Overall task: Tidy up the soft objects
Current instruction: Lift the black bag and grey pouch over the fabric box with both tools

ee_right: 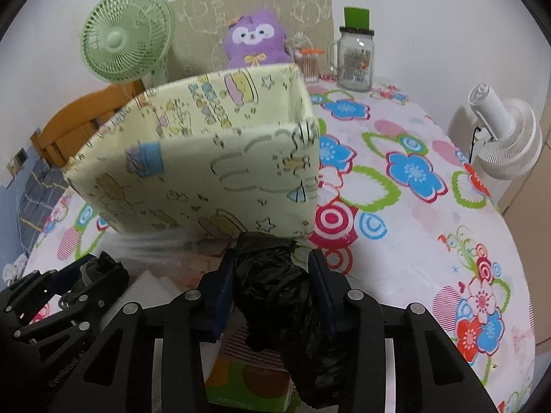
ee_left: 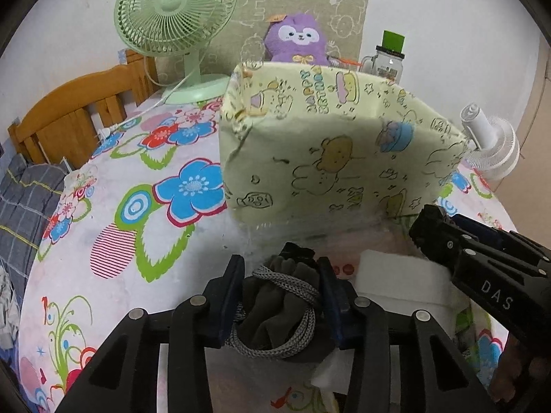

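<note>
Left gripper (ee_left: 280, 296): jaws narrowed, pads pressed on either side of a dark grey pouch (ee_left: 275, 309) bound with a grey braided cord (ee_left: 292, 285). The pouch sits low in front of the box, over the table.

Right gripper (ee_right: 272, 296): jaws narrowed, clamped on a crumpled black bag (ee_right: 275, 292) of glossy plastic; the bag's lower part hangs down between the fingers.

The two grippers stand side by side, close together; each shows at the edge of the other's view.

White foam block (ee_left: 396, 275): lies on the table between and under the grippers, just in front of the box.

Printed packet (ee_right: 248, 382): green and orange, under the right gripper, partly hidden; its kind cannot be told.

Box (ee_left: 337, 151): pale yellow fabric with cartoon bears and rabbits, open-topped, upright on the table just beyond both grippers. Its inside is not visible.

Tablecloth (ee_left: 137, 241): white with blue, red and green flowers, covering a round table.

Purple plush (ee_left: 298, 39): behind the box, against the wall.

Green fan (ee_left: 175, 10): to the left of the plush, on the table.

Jar (ee_right: 354, 62): clear glass with handle, black lid and green top, right of the plush.

Small container (ee_right: 308, 62): orange lid, between plush and jar.

White fan (ee_right: 506, 134): at the table's right edge.

Wooden chair (ee_left: 69, 117): far left, beside the table.
</note>
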Demonstrator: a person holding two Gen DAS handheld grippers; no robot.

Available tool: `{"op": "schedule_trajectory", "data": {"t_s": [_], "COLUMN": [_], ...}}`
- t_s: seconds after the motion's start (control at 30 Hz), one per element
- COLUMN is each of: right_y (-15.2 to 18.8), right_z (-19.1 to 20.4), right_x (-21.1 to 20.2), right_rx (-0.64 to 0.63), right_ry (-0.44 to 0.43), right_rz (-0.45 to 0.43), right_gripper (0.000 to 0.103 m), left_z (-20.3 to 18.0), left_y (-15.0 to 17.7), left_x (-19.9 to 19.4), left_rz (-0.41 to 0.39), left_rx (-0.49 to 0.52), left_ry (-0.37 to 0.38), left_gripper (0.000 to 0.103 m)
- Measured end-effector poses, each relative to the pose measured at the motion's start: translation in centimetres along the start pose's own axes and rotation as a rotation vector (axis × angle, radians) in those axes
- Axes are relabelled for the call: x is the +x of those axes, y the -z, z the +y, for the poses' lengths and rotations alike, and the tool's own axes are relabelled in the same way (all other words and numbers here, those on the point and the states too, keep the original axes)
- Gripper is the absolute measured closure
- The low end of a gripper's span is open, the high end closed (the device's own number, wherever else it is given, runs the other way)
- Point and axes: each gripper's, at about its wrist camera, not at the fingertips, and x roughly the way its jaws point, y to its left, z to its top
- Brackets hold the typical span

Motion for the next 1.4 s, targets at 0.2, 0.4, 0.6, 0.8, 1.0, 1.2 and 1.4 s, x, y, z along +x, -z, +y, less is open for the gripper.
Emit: {"op": "schedule_trajectory", "data": {"t_s": [0.2, 0.4, 0.6, 0.8, 1.0, 1.2, 1.4], "right_y": [-0.7, -1.3, -1.5, -1.9, -2.2, -2.4, -2.7], "right_z": [0.3, 0.7, 1.1, 1.3, 1.6, 2.0, 2.1], "right_x": [-2.2, -4.1, -6.0, -7.6, -9.0, -9.9, -10.2], "right_rx": [-0.002, -0.007, -0.015, -0.022, -0.029, -0.037, -0.037], "right_ry": [-0.012, -0.028, -0.040, -0.045, -0.053, -0.059, -0.058], "right_rz": [-0.051, -0.094, -0.132, -0.164, -0.193, -0.208, -0.219], "right_gripper": [0.059, 0.059, 0.059, 0.059, 0.059, 0.059, 0.059], "left_z": [-0.5, -0.9, -0.8, -1.3, -1.8, -1.8, -1.9], "left_y": [-0.6, -1.5, -2.2, -2.6, -3.1, -3.7, -4.4], "left_x": [-1.4, -3.1, -4.7, -5.9, -7.2, -8.0, -8.5], "left_rz": [-0.031, -0.081, -0.127, -0.161, -0.193, -0.212, -0.229], "left_rx": [0.014, 0.025, 0.025, 0.034, 0.045, 0.048, 0.058], "left_ry": [0.006, 0.005, -0.006, 0.013, 0.025, 0.043, 0.041], "left_gripper": [0.060, 0.060, 0.060, 0.060, 0.060, 0.060, 0.060]}}
